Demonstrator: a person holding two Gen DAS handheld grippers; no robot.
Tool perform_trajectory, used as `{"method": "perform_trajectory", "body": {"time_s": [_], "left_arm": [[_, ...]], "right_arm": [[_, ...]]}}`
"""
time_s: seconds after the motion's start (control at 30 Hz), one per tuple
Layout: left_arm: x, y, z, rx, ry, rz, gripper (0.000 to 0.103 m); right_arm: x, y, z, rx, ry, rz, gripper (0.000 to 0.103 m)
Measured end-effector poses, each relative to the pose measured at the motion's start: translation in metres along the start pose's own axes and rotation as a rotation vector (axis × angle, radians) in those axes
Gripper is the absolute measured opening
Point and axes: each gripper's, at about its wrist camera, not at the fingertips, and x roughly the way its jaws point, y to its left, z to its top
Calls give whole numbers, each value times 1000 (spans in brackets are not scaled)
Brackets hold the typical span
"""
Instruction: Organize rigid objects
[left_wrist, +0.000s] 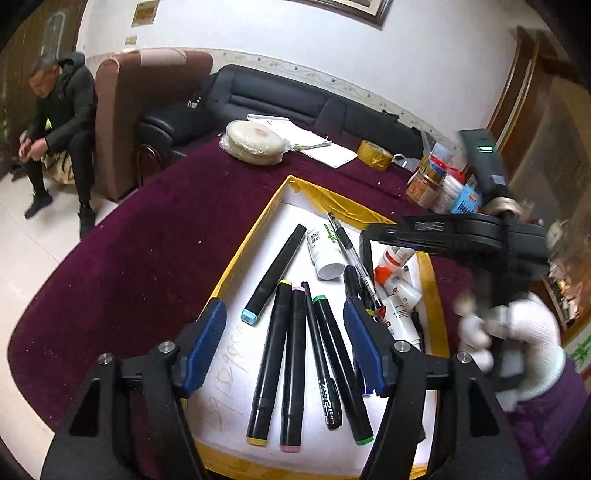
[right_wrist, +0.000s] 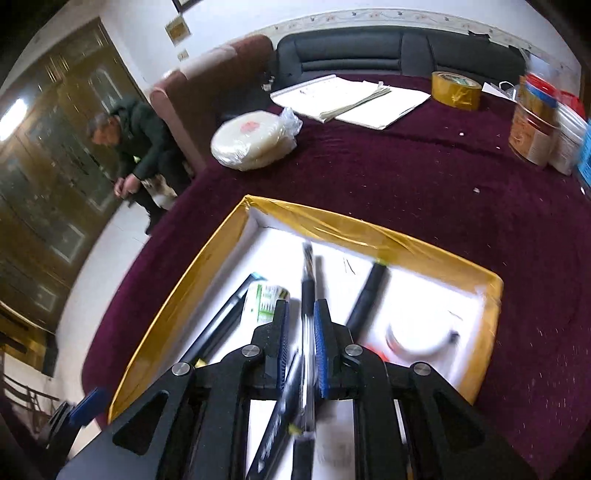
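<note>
A shallow white tray with a yellow taped rim (left_wrist: 255, 236) lies on the table. Several black markers (left_wrist: 273, 358) lie side by side in it, one blue-capped marker (left_wrist: 275, 275) aslant, a clear ballpoint pen (left_wrist: 354, 258), a white bottle (left_wrist: 325, 251) and small tubes (left_wrist: 399, 291). My left gripper (left_wrist: 284, 317) is open and empty above the markers. My right gripper (right_wrist: 300, 308) is shut on a clear pen (right_wrist: 307, 291) over the tray (right_wrist: 369, 229); in the left wrist view it shows at the right, held by a white-gloved hand (left_wrist: 517, 343). The right wrist view is blurred.
The table has a dark red cloth (left_wrist: 147, 236). On it lie a bagged round white disc (left_wrist: 255, 142), papers (left_wrist: 314, 142), a roll of yellow tape (left_wrist: 373, 154) and jars (left_wrist: 432, 181). A seated man (left_wrist: 61, 122) and sofas are beyond the table.
</note>
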Motion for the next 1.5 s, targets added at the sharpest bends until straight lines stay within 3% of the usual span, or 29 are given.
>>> {"method": "perform_trajectory", "body": {"time_s": [0.23, 0.53, 1.03, 1.17, 1.3, 1.5], "left_arm": [[-6, -39, -3, 102, -24, 63, 66], [-16, -93, -13, 223, -30, 94, 69], [-31, -136, -25, 317, -44, 128, 74], [-31, -140, -27, 331, -41, 129, 75], [-31, -144, -30, 341, -37, 139, 77], [-20, -135, -31, 316, 38, 95, 77]], "right_arm": [[-63, -28, -39, 38, -88, 64, 14], [-121, -61, -84, 70, -201, 42, 30], [-147, -90, -120, 106, -239, 22, 32], [-152, -88, -126, 88, -259, -12, 44], [-154, -86, -132, 76, -274, -36, 46], [-148, -93, -139, 101, -252, -29, 46]]}}
